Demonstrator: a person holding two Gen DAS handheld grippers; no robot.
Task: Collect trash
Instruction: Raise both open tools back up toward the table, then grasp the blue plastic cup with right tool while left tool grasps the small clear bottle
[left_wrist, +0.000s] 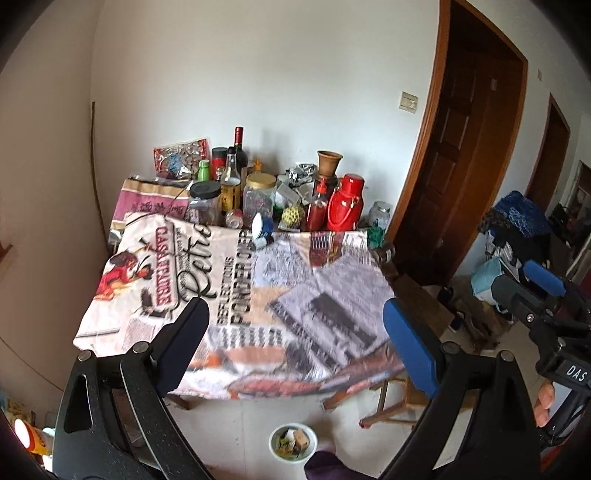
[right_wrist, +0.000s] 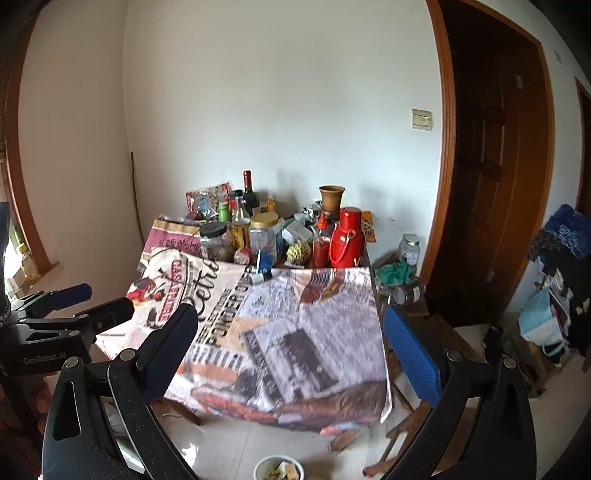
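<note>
Trash sits mostly in the small white bin (left_wrist: 293, 443) on the floor at the near edge of the table, already holding crumpled wrappers and what looks like a little carton. From the left wrist camera, the left gripper (left_wrist: 295, 332) hangs well above the printed tablecloth (left_wrist: 258, 295) with its jaws spread wide and nothing between them. Off to its right the right gripper (left_wrist: 532, 291) shows side-on, raised and apart from everything. At the back of the table stand jars, bottles and a red thermos (left_wrist: 345, 203), and just in front of them lies a small blue-and-white wrapper-like scrap (left_wrist: 261, 229) — possibly the next piece to go, though it is too small to be sure.

From the right wrist camera, the right gripper (right_wrist: 291, 347) is likewise wide open and empty, held above the cloth; the left gripper (right_wrist: 79, 302) shows at the left edge, apart from the table. The bin (right_wrist: 279, 467) lies at the bottom edge, below the table's front.

I judge such scraps to be very light, soft and crushable — easy to pinch, but liable to slide on the cloth or flutter free. A grip across a folded edge or the thickest crumple seems safest, keeping clear of the glass jars close behind.
</note>
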